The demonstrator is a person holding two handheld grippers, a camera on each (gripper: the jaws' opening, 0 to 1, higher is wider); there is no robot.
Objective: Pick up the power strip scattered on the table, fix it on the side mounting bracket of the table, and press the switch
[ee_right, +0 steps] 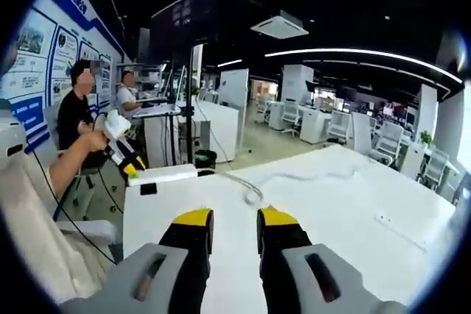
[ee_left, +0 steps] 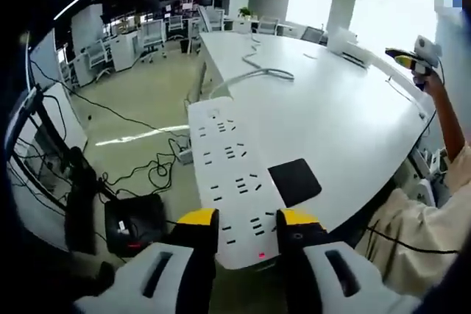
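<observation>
A white power strip with several sockets and a red lit switch lies along the near side edge of the white table. My left gripper is shut on its near end, the yellow-tipped jaws pressing both long sides. The strip's white cord runs away over the tabletop. In the right gripper view the strip shows at the table's far left end with the left gripper in a hand. My right gripper hovers over the table, open by a narrow gap, holding nothing.
A black pad lies on the table beside the strip. Black cables and a dark box sit on the floor below the table edge. The person's sleeve is at the right. Two people sit at desks behind.
</observation>
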